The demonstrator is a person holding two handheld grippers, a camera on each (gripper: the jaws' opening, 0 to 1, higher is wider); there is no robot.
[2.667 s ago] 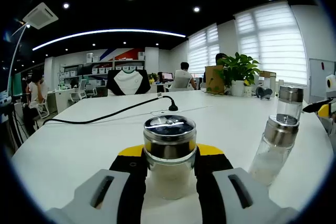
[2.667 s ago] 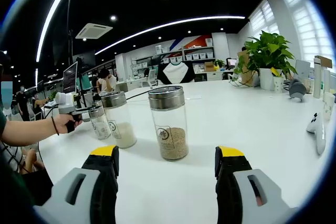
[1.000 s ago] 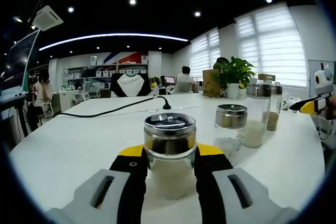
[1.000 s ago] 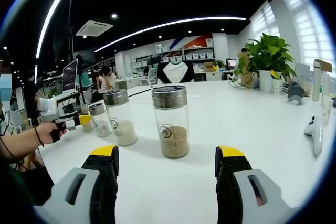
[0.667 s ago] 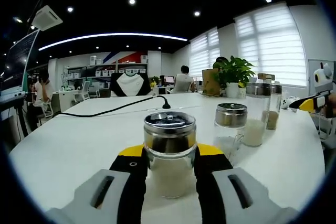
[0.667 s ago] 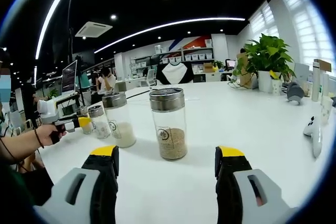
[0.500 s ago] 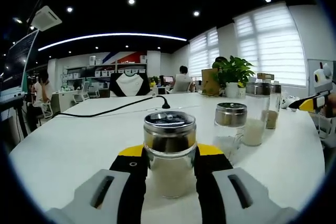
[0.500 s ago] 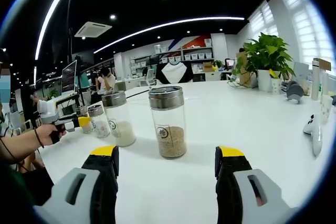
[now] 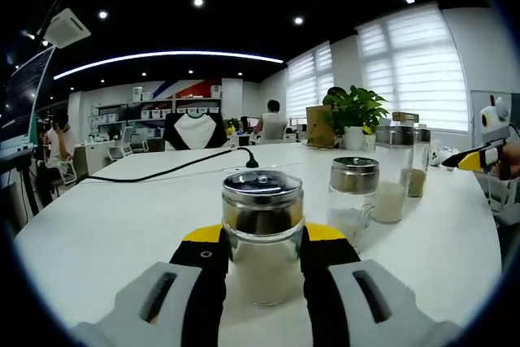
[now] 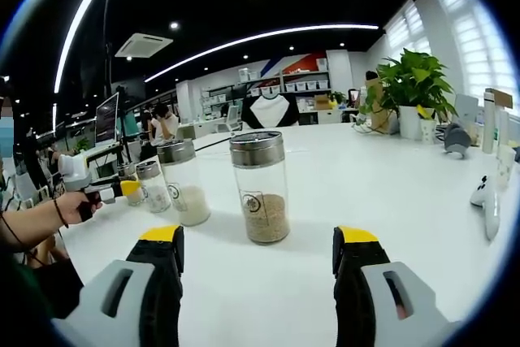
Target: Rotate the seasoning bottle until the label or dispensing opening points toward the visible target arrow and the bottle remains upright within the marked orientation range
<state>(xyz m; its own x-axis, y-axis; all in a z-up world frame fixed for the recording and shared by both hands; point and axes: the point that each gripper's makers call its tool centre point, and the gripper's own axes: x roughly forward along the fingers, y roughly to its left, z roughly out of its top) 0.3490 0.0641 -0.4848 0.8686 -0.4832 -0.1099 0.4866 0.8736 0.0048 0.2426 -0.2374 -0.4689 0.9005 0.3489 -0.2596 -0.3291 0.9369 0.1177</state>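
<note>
left hand-held gripper (image 9: 262, 262) pinching seasoning bottle (image 9: 262, 233) | right hand-held gripper (image 10: 258, 270) spread, holding nothing

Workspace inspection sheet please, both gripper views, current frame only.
Surface: white table, plain, no arrow mark visible.
Job's things: small bottle of white grains, upright between the left gripper's jaws; short bottle, tall white-filled bottle and tall brown-filled bottle stand upright.
Clutter: white controller at the table edge.
Grippers: left gripper shut on the small bottle; right gripper open, short of the brown-filled bottle.
Cables: black cable across the table.
Surroundings: potted plant, window blinds, seated people.
</note>
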